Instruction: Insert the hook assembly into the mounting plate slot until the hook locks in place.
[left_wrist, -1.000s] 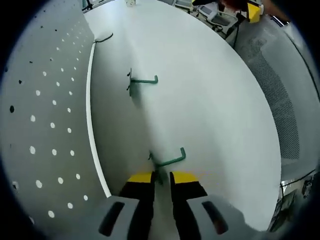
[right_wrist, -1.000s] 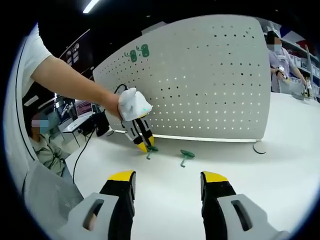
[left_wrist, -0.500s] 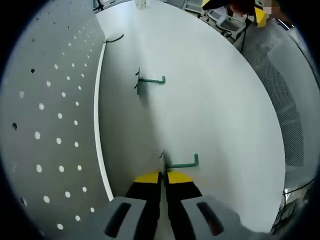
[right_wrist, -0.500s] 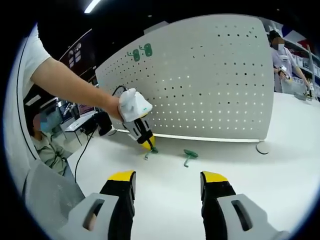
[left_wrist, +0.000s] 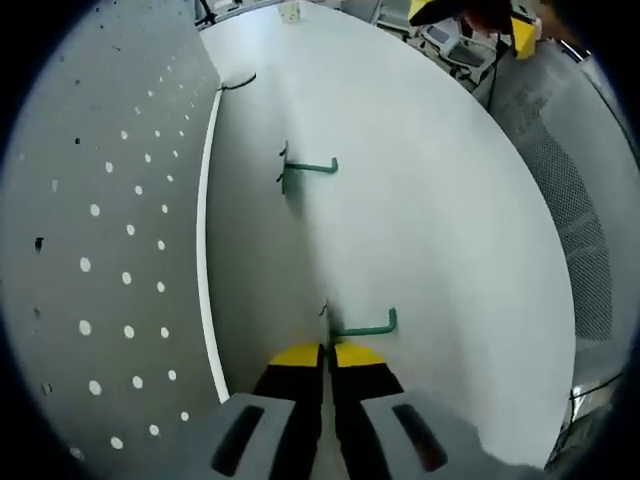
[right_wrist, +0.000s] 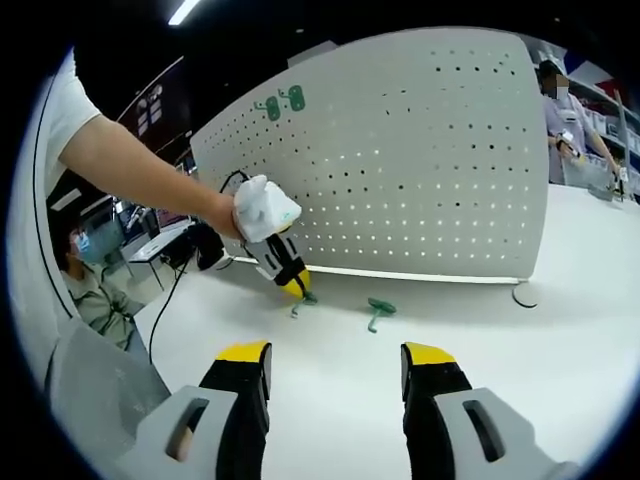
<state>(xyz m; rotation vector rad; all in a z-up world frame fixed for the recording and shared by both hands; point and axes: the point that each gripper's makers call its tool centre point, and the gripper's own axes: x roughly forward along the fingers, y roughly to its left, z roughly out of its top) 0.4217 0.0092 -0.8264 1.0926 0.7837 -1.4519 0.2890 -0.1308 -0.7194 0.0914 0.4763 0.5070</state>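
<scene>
In the left gripper view, my left gripper (left_wrist: 328, 352) is shut on the base of a green hook (left_wrist: 364, 324) lying on the white table. A second green hook (left_wrist: 308, 167) lies farther ahead. The white perforated mounting plate (left_wrist: 100, 250) stands along the left. In the right gripper view, a person's hand holds the left gripper (right_wrist: 291, 283) low over the table, shut on the green hook (right_wrist: 303, 298). The second hook (right_wrist: 377, 310) lies just right of it, in front of the mounting plate (right_wrist: 420, 150). My right gripper (right_wrist: 335, 365) stands open with nothing between its fingers, well back from both hooks.
Two green pieces (right_wrist: 280, 104) hang high on the plate's upper left. A black cable loop (right_wrist: 519, 297) lies at the plate's right foot. One person (right_wrist: 95, 290) sits beyond the table's left edge and another (right_wrist: 555, 110) stands far right. The white table (right_wrist: 560, 340) is wide.
The left gripper's jaws have shut on the near green hook's base. The right gripper has held still and open.
</scene>
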